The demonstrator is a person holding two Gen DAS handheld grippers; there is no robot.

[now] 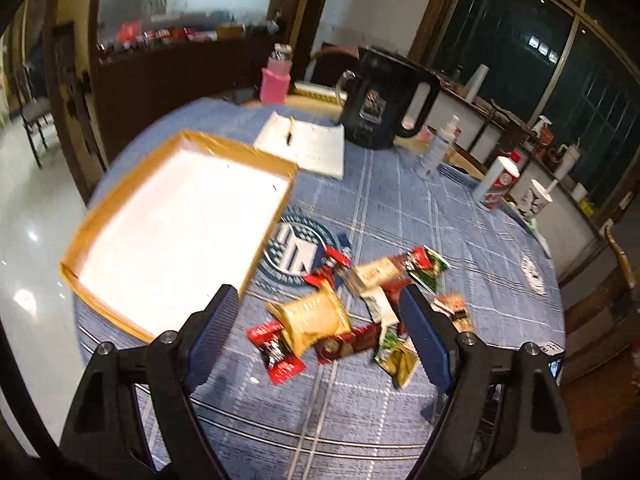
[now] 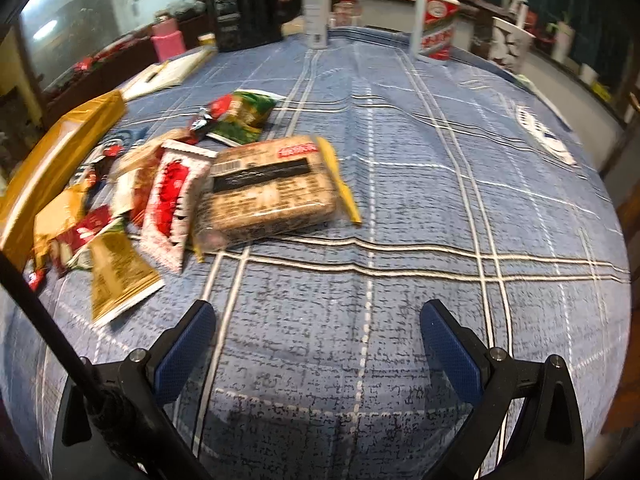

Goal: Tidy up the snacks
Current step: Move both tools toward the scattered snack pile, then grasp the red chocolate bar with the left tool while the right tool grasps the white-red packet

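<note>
A heap of snack packets lies on the blue checked tablecloth (image 2: 400,200). In the left wrist view my left gripper (image 1: 318,296) hovers open just above the heap, its jaws on either side of a gold packet (image 1: 316,320) without touching it. Red packets (image 1: 280,356), a beige bar (image 1: 380,272) and a green packet (image 1: 430,268) lie around it. A cardboard tray (image 1: 240,148) with a white floor sits to the left, nothing in it. My right gripper (image 2: 318,308) stands open over bare cloth. Ahead of it lie a large brown cake packet (image 2: 272,188) and a red-white packet (image 2: 172,200).
A black kettle (image 1: 384,100), a notebook with a pen (image 1: 308,144), a pink-sleeved bottle (image 1: 276,76), a white spray bottle (image 1: 438,148) and a red-white bottle (image 1: 498,182) stand along the far side. The round table's edge curves off at the right.
</note>
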